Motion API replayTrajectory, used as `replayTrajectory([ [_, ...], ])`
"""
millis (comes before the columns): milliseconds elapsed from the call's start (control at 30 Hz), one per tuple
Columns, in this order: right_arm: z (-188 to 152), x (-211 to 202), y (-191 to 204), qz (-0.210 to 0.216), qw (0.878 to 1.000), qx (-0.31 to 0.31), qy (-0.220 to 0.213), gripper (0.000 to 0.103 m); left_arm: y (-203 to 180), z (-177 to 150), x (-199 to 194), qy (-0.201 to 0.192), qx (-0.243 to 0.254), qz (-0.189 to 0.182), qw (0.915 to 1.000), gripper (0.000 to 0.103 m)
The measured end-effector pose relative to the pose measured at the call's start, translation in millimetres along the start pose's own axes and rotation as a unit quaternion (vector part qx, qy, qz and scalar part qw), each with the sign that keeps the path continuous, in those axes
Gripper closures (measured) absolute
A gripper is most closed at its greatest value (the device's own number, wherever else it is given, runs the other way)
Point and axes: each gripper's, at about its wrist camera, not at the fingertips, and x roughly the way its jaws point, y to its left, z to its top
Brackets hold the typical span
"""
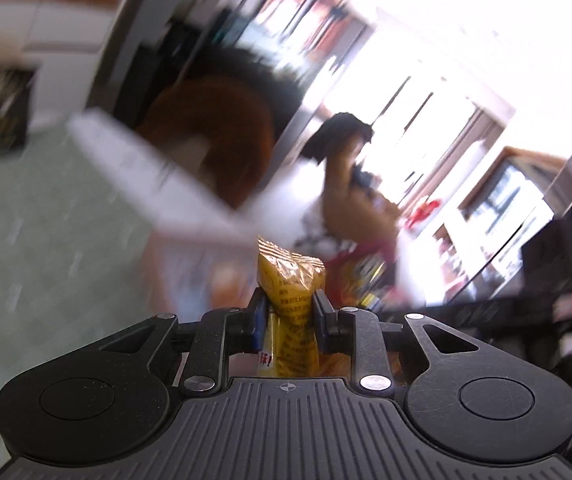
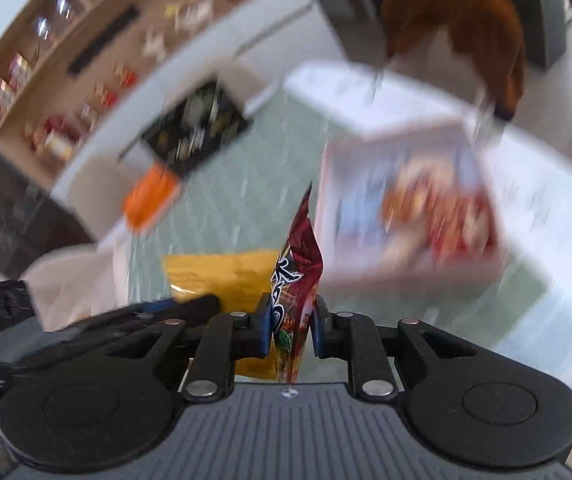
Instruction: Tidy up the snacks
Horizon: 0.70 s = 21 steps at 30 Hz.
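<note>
Above the pale green tabletop (image 2: 238, 184), we hold one snack in each claw.

Our left gripper (image 1: 289, 312) pinches a yellow snack packet (image 1: 290, 280) upright between its pads; our right gripper (image 2: 290, 320) is pressed together on a red snack packet (image 2: 297, 276), edge-on. Farther off, blurred, we see a white box (image 2: 413, 208) of snacks to the right and a black packet (image 2: 198, 132) far left.
</note>
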Motion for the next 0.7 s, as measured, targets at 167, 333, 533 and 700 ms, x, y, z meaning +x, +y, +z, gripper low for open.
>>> replayTrajectory([
  [167, 72, 30, -36, -0.018, 1.0, 0.003, -0.022, 0.045, 49, 36, 100, 0.054, -0.061, 0.027, 0.9963, 0.071],
  [333, 70, 62, -92, -0.119, 0.992, 0.034, -0.028, 0.041, 66, -7, 120, 0.067, -0.026, 0.101, 0.9923, 0.071],
  [533, -3, 62, -77, -0.205, 0.973, -0.085, -0.056, 0.039, 47, -67, 84, 0.053, -0.002, 0.12, 0.9914, 0.071],
  [700, -47, 84, -59, -0.202, 0.976, -0.073, -0.025, 0.036, 46, -123, 60, 0.076, 0.01, 0.159, 0.9844, 0.071],
])
